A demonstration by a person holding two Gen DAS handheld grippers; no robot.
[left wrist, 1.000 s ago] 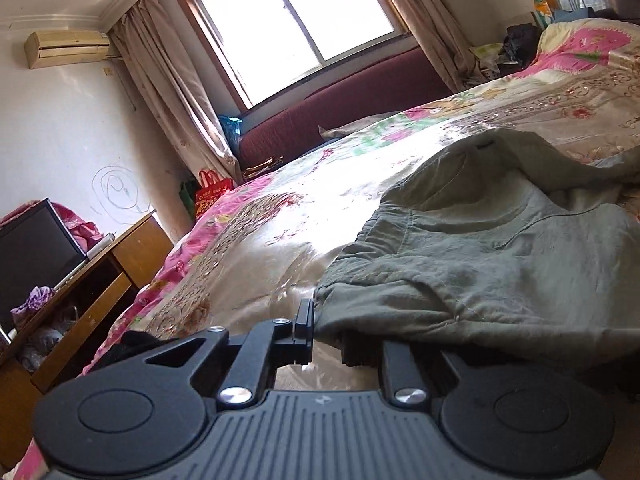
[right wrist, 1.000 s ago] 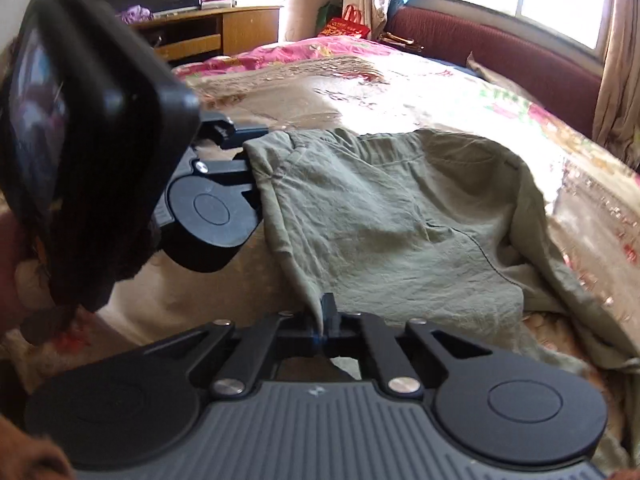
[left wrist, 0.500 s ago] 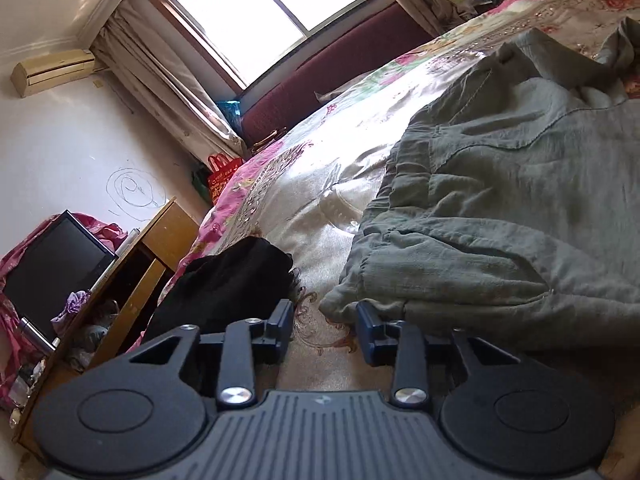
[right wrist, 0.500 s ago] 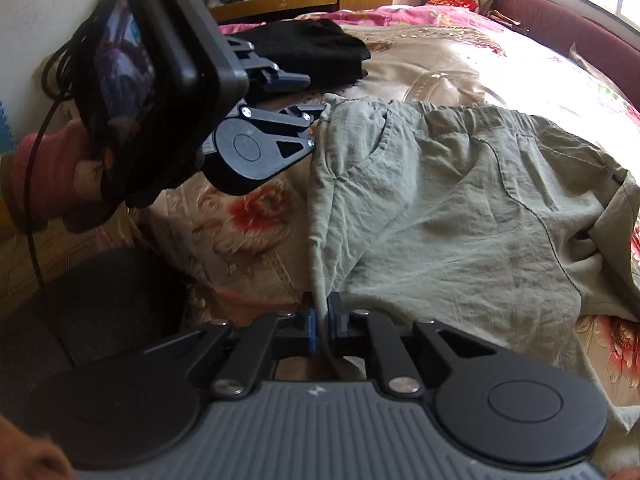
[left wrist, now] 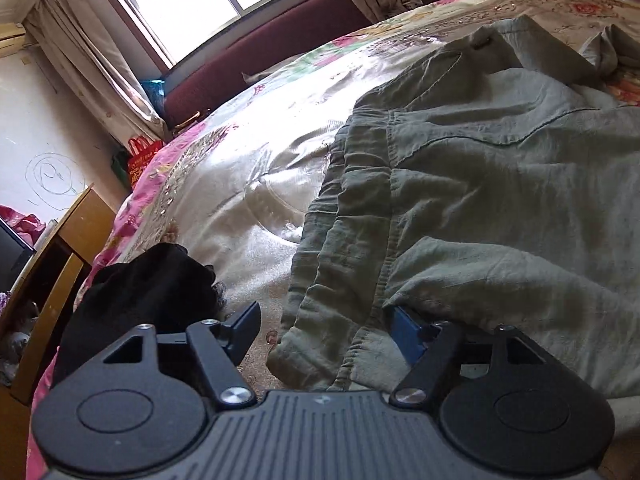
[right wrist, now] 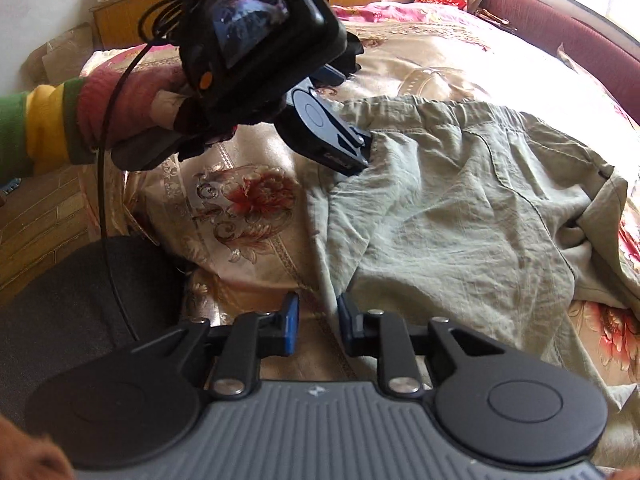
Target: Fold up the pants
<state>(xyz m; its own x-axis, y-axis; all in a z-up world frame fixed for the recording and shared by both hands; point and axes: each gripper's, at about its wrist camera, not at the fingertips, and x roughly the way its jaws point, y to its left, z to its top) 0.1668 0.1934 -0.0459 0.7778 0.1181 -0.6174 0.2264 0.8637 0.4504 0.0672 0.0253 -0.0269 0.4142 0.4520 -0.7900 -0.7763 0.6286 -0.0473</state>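
1. Centrally, the pants lie spread on the bed: olive-grey, thin woven cloth, finely creased, with a gathered waistband and curved pocket seams.
2. Bed cover: glossy satin, cream with gold scrollwork and red and pink flowers, smooth and reflective beside the matte cloth.
3. Left gripper: black linkage arms and round hubs on a ribbed grey body. Its fingers stand wide apart; the waistband corner lies between them and drapes over the right finger, whose blue pad shows. Nothing is pinched.
4. Right gripper: same build. Its fingers are parted with a clear gap, blue pads facing inward; the hanging lower edge of the pants passes just beyond the gap, unclamped.
5. Seen only in the left wrist view: a black, soft, rumpled garment on the bed edge left of the gripper, apart from the pants; a bright window with pale curtains; a wooden desk.
6. Seen only in the right wrist view: the left gripper from outside, one finger pushed in at the waistband; its camera body with a lit screen; the left hand in a pink knit sleeve; a black cable hanging down.
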